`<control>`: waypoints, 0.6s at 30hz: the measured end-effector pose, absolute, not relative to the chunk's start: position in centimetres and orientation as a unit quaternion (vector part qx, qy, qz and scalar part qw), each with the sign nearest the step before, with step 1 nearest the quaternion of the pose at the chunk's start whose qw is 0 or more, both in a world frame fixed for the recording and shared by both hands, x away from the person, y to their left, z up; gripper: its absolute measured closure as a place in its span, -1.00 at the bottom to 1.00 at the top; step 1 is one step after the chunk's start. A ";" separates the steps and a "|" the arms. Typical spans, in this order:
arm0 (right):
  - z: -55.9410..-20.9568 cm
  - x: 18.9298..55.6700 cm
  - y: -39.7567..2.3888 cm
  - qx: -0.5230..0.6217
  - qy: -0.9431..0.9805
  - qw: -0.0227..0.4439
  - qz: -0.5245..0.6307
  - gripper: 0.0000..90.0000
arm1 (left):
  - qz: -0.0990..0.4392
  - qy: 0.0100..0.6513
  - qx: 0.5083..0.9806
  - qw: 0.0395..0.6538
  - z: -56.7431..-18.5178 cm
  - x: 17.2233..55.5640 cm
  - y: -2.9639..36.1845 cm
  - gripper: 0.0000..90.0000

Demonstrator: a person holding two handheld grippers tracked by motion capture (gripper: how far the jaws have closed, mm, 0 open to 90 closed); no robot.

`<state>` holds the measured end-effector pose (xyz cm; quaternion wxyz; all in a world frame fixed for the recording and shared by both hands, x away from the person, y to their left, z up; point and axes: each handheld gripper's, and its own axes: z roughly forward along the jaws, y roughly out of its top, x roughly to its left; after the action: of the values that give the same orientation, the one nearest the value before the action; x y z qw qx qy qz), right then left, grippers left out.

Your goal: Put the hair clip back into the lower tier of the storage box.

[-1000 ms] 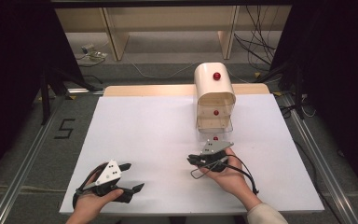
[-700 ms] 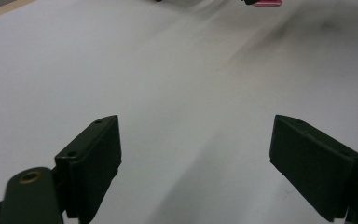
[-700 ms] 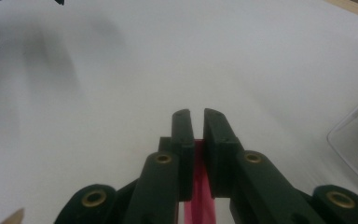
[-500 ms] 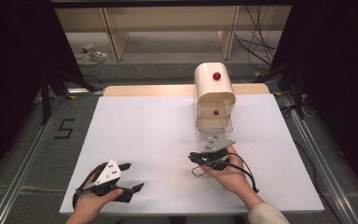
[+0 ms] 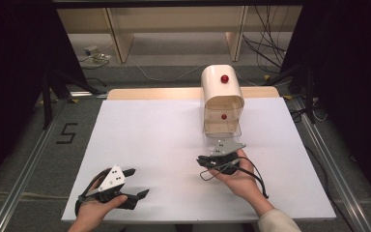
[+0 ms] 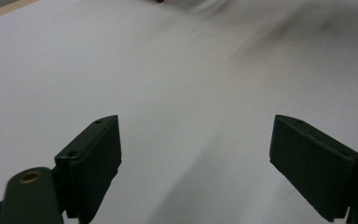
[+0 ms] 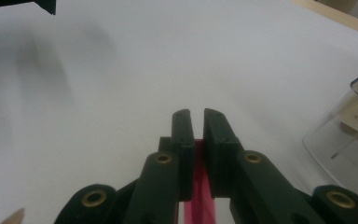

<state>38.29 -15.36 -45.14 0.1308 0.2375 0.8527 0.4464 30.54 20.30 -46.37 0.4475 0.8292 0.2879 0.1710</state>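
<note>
White matte sheet point(image 5: 164, 145) covers the table, smooth and unmarked, with a pale wood edge showing at the far side. On the sheet, right of centre and toward the far side, stands a small cream drawer cabinet point(image 5: 222, 96) with a rounded arch top, glossy plastic, 1 round red knob point(image 5: 224, 78) on its upper part and a 2nd red knob point(image 5: 223, 116) on the clear drawer point(image 5: 221, 126) lower down. The drawer's long axis runs near-to-far; its clear front faces the near side, toward the person. Right gripper point(image 5: 204, 161) sits in the right hand just near of the cabinet, jaws pointing left; in the right gripper view point(image 7: 196, 122) the 2 black jaws stand almost together, clenched, and a thin pink-red strip point(image 7: 196, 196) shows low between them, too hidden to identify. Left gripper point(image 5: 136, 182) rests at the near left, well apart from the cabinet; its matte black blocky jaws are spread wide point(image 6: 196, 163) over bare sheet, released, nothing between them.
</note>
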 end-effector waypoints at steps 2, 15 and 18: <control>-45.0 38.3 -15.4 0.237 0.853 0.133 0.446 0.87 | 0.171 0.288 0.829 0.447 -46.4 30.5 20.3 -0.63; -44.5 38.6 -16.0 0.244 0.848 0.142 0.449 0.87 | 0.171 0.288 0.829 0.448 -46.4 30.5 20.3 -0.63; -44.3 38.6 -16.1 0.245 0.847 0.143 0.450 0.87 | 0.171 0.288 0.829 0.448 -46.3 30.5 20.3 -0.63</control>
<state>38.64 -16.14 -44.30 0.1431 0.2453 0.8468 0.4497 30.53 20.31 -46.35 0.4477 0.8292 0.2877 0.1708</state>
